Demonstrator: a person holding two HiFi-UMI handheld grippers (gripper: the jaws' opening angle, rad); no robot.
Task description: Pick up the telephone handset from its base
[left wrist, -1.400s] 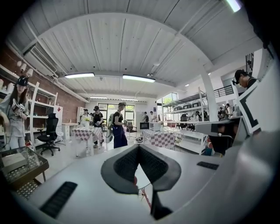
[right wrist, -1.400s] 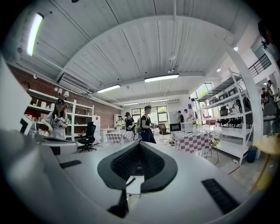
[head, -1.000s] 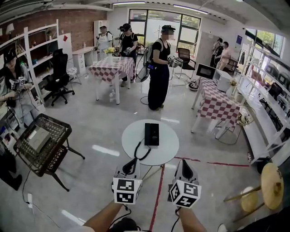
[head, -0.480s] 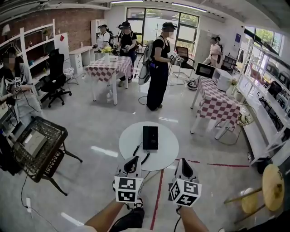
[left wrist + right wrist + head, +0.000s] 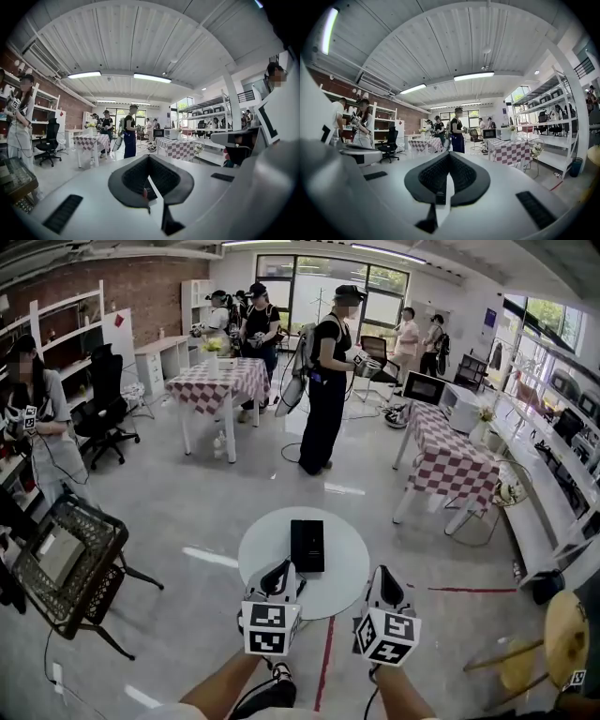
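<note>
While both arms are reaching out over the floor, the left hand-held gripper (image 5: 277, 570) is hovering at the near-left edge of the round white worktop (image 5: 349, 554). Its jaws are pressing together w/ nothing btwn them, which the left gripper view shows plainly. The right hand-held gripper (image 5: 386, 579) is hanging at the worktop's near-right edge, jaws likewise closed tight & empty.

The black phone (image 5: 307, 545) is lying flat near the worktop's middle and showing as one dark block. It is sitting just beyond the left gripper's tips and apart from both grippers.

Round the worktop:
- A red tape line (image 5: 325, 657) is running along the floor on the near side, btwn the two arms.
- A person in black (image 5: 328, 371) is standing well beyond the far side.
- A checked table (image 5: 211, 381) is standing far-left of the worktop, and another (image 5: 452, 457) far-right.
- A dark wire basket stand (image 5: 58, 559) is sitting off to the worktop's left.
- More people are gathering at the back, near the windows.
</note>
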